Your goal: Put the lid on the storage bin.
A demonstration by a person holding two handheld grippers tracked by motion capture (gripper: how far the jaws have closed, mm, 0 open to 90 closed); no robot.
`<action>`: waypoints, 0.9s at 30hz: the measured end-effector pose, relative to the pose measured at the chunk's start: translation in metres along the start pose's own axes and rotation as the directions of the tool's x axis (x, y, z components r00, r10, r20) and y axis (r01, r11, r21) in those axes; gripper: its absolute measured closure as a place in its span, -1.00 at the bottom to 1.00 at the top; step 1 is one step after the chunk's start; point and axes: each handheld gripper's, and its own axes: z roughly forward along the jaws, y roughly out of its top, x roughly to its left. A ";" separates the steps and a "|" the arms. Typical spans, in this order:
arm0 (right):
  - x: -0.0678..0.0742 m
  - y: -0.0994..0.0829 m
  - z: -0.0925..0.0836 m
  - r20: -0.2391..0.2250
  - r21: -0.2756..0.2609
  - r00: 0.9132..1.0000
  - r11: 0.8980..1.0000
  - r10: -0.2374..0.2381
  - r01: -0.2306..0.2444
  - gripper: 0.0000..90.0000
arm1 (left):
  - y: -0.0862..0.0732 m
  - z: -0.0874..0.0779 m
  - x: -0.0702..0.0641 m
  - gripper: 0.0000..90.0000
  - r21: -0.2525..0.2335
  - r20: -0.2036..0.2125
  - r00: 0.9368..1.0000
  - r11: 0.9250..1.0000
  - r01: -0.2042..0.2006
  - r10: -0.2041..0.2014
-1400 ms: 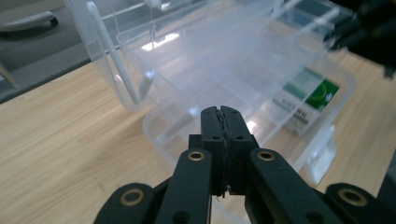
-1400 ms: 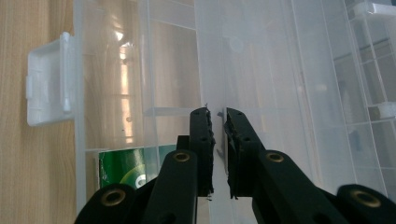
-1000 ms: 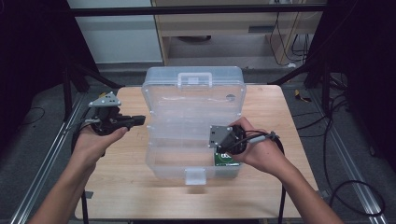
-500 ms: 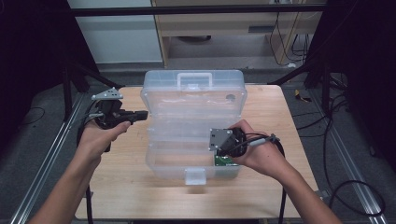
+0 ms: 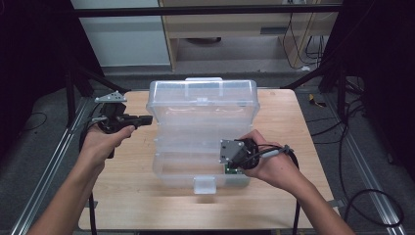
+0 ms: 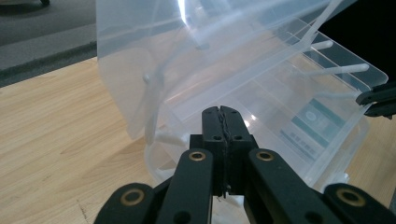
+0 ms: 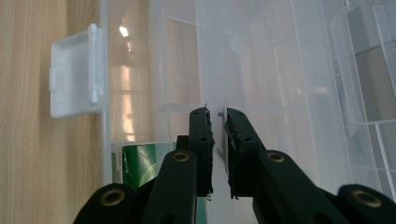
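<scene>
- Gripping a thin clear divider edge inside the box (image 5: 203,132), right gripper (image 7: 217,116) jaws nearly together, at the near right.
- Hovering left of the box, left gripper (image 5: 147,119) jaws pressed together, empty.
- Sitting mid-table (image 5: 293,112), lid raised at the far side.

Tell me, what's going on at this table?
A person works on a clear plastic organizer box that stands open on the wooden table. The right gripper reaches into the box's front tray, jaws pinched on a thin clear divider wall, near a green packet. The left gripper waits with its jaws shut beside the raised lid.
</scene>
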 end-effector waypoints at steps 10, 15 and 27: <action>0.009 -0.002 0.000 -0.008 0.005 1.000 1.000 -0.005 0.005 0.82 | -0.008 0.001 -0.004 0.99 -0.007 0.009 1.000 1.000 0.012 -0.012; 0.013 -0.003 0.002 -0.010 0.003 1.000 1.000 0.002 -0.002 0.82 | -0.015 0.001 -0.005 0.99 -0.005 0.015 1.000 1.000 0.011 -0.011; 0.022 -0.006 0.003 -0.010 -0.001 0.999 0.999 0.048 -0.048 0.80 | -0.037 0.001 -0.014 0.99 -0.009 -0.002 1.000 1.000 0.006 -0.006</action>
